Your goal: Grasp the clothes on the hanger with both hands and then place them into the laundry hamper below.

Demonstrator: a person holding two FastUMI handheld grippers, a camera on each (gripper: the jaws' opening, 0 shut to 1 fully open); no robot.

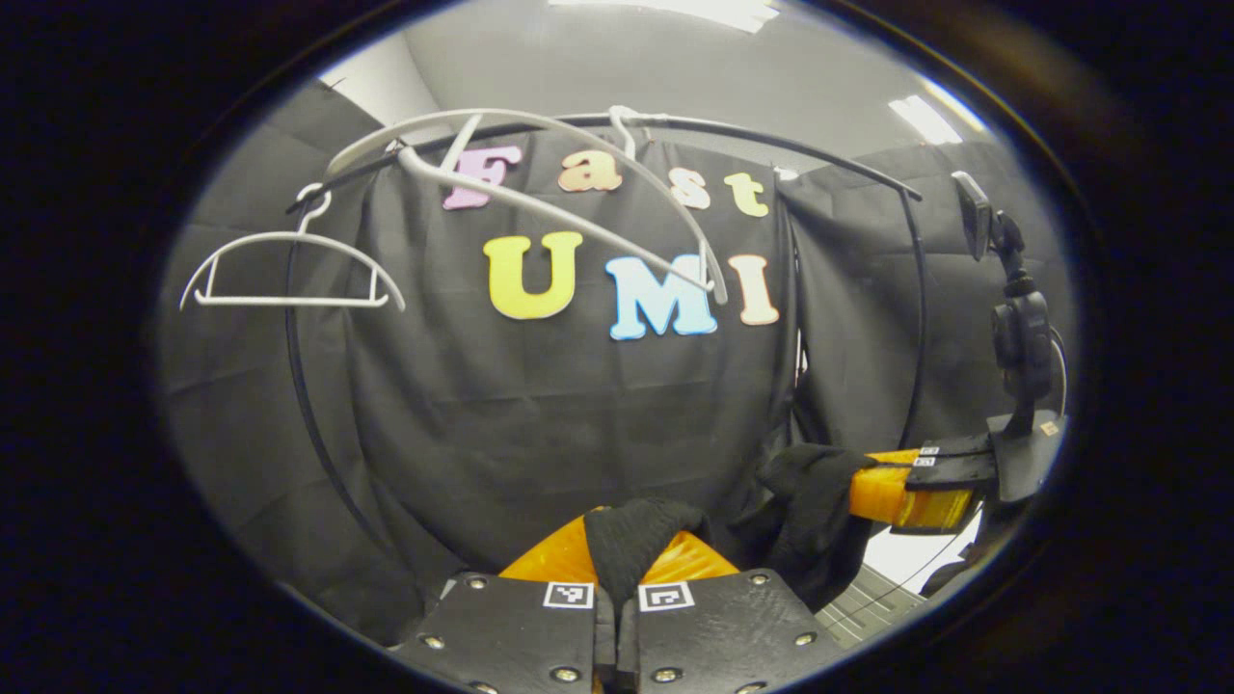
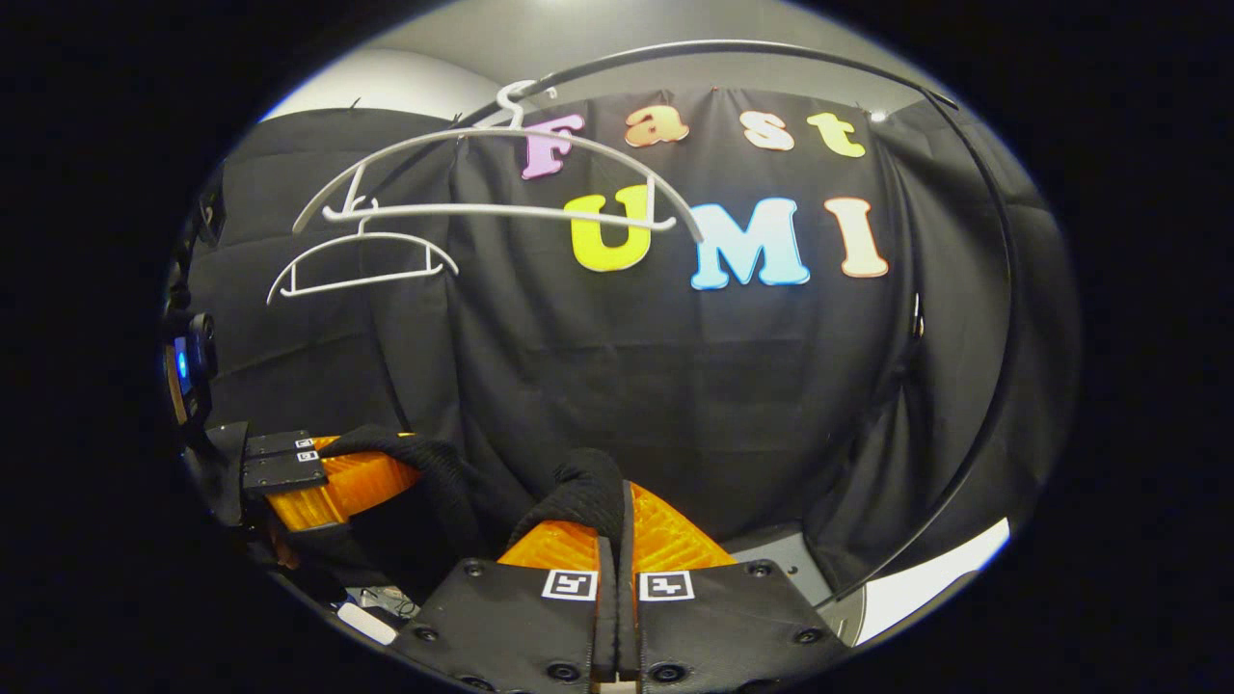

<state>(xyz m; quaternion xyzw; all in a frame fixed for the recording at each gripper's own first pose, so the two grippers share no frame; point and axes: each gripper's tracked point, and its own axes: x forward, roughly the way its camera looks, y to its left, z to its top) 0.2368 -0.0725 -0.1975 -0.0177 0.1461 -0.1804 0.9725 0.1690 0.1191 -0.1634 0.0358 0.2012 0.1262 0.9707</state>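
Hangers (image 1: 289,275): bare, white, up on the rail (image 1: 771,145).
Left gripper (image 1: 617,569): fingers pinching a fold of the black garment (image 1: 636,540).
Right gripper (image 2: 617,540): fingers pinching the same dark cloth, well below the hangers.

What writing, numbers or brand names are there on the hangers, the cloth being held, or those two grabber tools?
Hangers: no text to be seen.
Black garment: no text to be seen.
Square markers on the left gripper and the right gripper: black-and-white patterns, no words or numbers.
So there is nothing readable on these things.
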